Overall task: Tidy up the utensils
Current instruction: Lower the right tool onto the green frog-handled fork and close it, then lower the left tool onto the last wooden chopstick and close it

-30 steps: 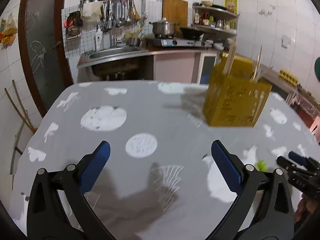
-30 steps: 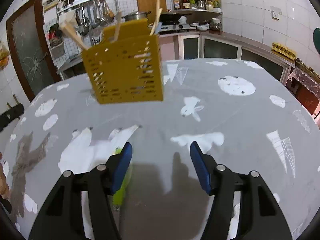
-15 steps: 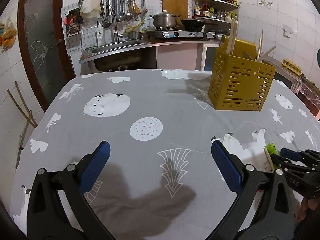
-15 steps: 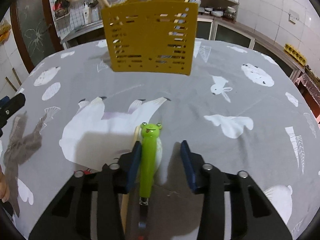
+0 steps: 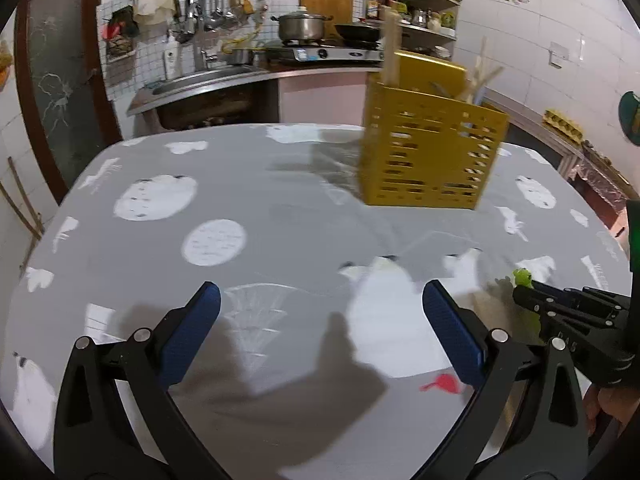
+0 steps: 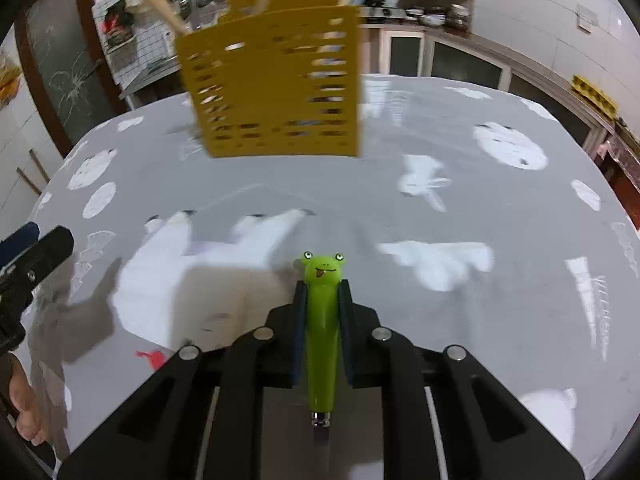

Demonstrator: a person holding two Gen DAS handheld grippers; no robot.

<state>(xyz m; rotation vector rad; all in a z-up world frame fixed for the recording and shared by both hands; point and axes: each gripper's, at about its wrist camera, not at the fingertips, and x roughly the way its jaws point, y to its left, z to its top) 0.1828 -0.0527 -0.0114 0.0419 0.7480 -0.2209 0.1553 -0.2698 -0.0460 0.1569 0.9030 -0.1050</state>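
My right gripper (image 6: pixel 322 300) is shut on a green frog-handled utensil (image 6: pixel 322 320); the frog head points forward, the metal end points back toward the camera. It is held above the grey tablecloth. A yellow slotted utensil holder (image 6: pixel 276 88) with several wooden sticks in it stands ahead on the table. The holder also shows in the left wrist view (image 5: pixel 430 152), far right of centre. My left gripper (image 5: pixel 320 328) is open and empty over the cloth. The right gripper (image 5: pixel 528 292) with the green frog tip (image 5: pixel 522 277) shows at the right edge.
The table is covered by a grey cloth with white animal prints (image 5: pixel 224 240). A kitchen counter with sink, stove and pot (image 5: pixel 304 28) runs behind the table. A dark door (image 5: pixel 52 92) stands at the left. My left gripper's tip (image 6: pixel 36 252) shows at the left edge.
My right gripper has closed on the frog-handled utensil and lifted it off the cloth. The left gripper stays open and has shifted its view slightly.
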